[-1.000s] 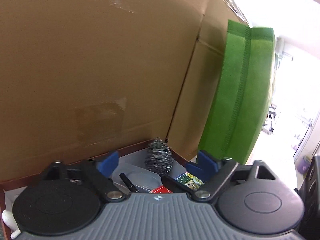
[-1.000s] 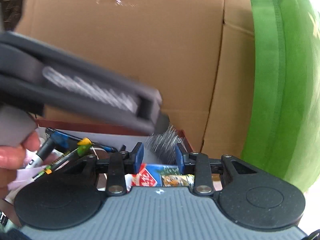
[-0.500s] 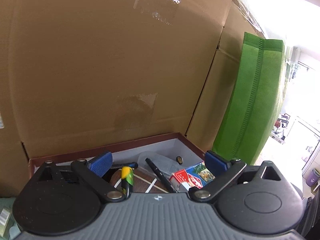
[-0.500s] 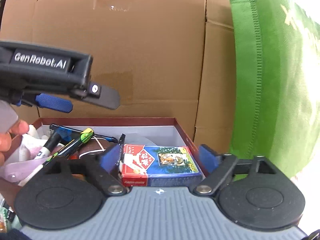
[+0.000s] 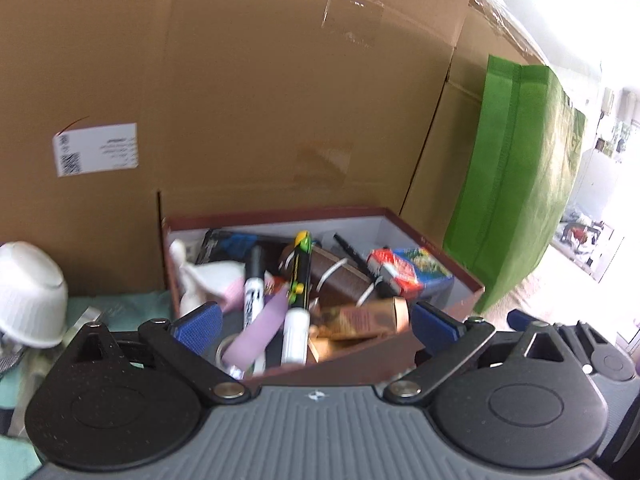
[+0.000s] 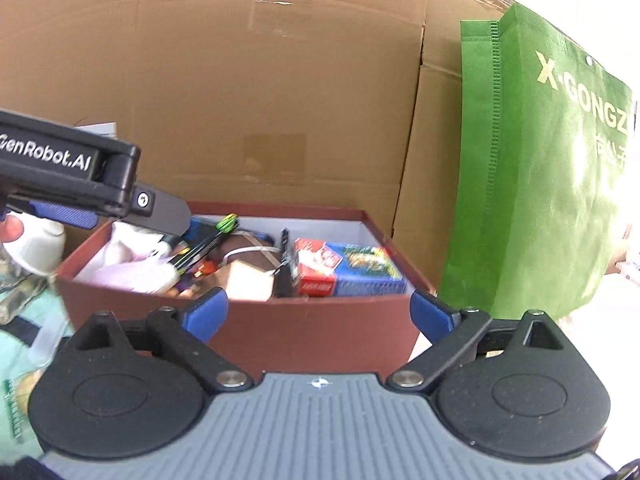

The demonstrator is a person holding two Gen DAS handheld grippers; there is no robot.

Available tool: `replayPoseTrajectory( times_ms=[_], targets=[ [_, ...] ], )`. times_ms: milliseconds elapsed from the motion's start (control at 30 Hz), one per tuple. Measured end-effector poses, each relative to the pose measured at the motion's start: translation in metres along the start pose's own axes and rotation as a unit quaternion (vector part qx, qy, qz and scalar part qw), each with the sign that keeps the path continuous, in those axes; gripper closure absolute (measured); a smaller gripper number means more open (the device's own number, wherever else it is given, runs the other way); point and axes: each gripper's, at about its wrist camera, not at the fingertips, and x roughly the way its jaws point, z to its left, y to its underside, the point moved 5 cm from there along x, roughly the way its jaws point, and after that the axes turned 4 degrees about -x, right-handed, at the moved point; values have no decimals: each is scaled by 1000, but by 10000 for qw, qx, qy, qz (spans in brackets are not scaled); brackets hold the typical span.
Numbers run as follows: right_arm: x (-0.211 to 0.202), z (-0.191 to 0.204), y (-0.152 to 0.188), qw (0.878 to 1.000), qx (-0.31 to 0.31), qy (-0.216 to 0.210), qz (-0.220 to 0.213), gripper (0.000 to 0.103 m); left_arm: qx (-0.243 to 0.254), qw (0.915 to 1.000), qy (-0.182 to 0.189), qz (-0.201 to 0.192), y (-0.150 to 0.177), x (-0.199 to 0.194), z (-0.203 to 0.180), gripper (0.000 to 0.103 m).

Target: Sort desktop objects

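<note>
A dark red box [image 6: 304, 332] stands before me, full of desk items; it also shows in the left wrist view [image 5: 360, 368]. Inside lie a red and blue card pack [image 6: 348, 268], markers [image 5: 296, 276], a brown case with white bands [image 5: 340, 280], a cardboard tube [image 5: 360, 320] and a pink item [image 5: 256, 328]. My left gripper [image 5: 316, 320] is open and empty above the box's near side; it also shows in the right wrist view [image 6: 120, 208]. My right gripper [image 6: 320, 312] is open and empty in front of the box's near wall.
A large cardboard carton [image 6: 260, 100] rises right behind the box. A green fabric bag [image 6: 540, 168] stands to the right. A white bowl [image 5: 28, 292] lies tipped at the left on a pale green cloth [image 6: 24, 320].
Both grippers have drawn back and up from the box, so more of it shows. My right gripper opened, and the grey wire bundle it held is out of sight.
</note>
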Motion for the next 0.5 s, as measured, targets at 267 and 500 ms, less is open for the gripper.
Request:
replayPoseTrajectory(
  times_ms=[267,500],
  targets=[
    [-41,24,15,9996,-156,165,141,2,11,9996,-233,147,36,-37,10,0],
    [-64,40,27,9990,-223,181,340,2,458,9974,-553,107,56,-59,7,0]
  ],
)
